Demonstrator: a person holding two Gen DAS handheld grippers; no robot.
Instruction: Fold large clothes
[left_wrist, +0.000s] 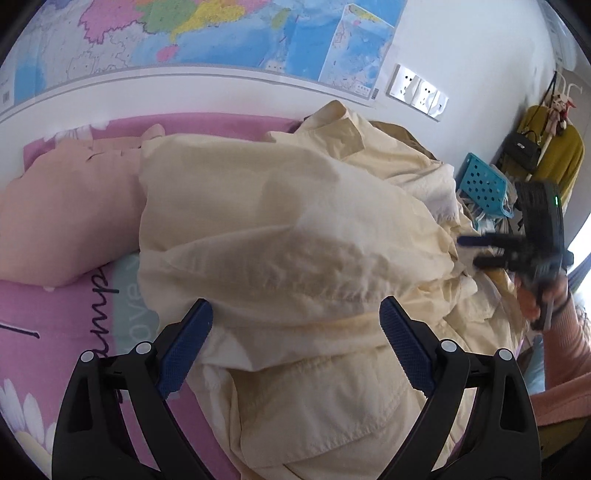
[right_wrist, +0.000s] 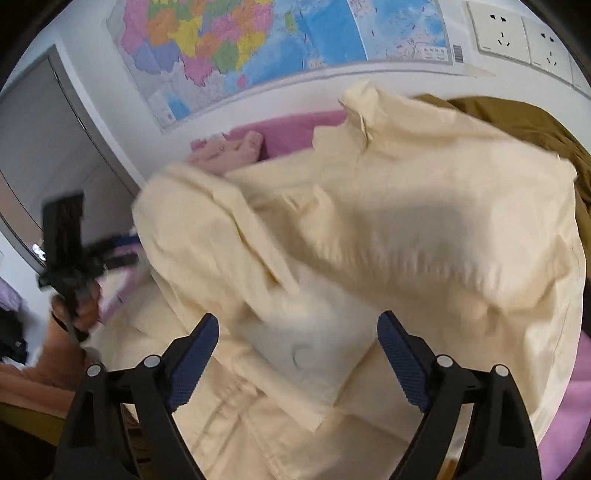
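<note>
A large cream-yellow garment (left_wrist: 295, 236) is seen heaped and partly folded over itself on a bed covered by a pink printed sheet (left_wrist: 44, 306), and it fills the middle of both wrist views. The left gripper (left_wrist: 295, 343) is held above the near edge of the cloth, its blue-padded fingers (left_wrist: 184, 347) spread wide with nothing pinched between them; only loose fabric is seen below the gap. The right gripper (right_wrist: 297, 354) is likewise held over the garment, its fingers (right_wrist: 194, 358) parted wide and clear of the cloth, with a pale flap and a round button (right_wrist: 304, 356) seen under the gap. In the left view the right gripper (left_wrist: 480, 251) is caught blurred at the right edge of the cloth, gripped by a hand (left_wrist: 532, 299) in a salmon sleeve (left_wrist: 569, 365). In the right view the left gripper (right_wrist: 122, 251) is shown blurred at the left edge. A peach-pink garment (left_wrist: 62, 206) is laid on the bed beside the cream one, touching its left side. An olive-brown cloth (right_wrist: 532, 122) is seen behind the cream heap. A coloured map (right_wrist: 258, 40) and white wall sockets (left_wrist: 417, 90) are fixed on the wall behind the bed.
</note>
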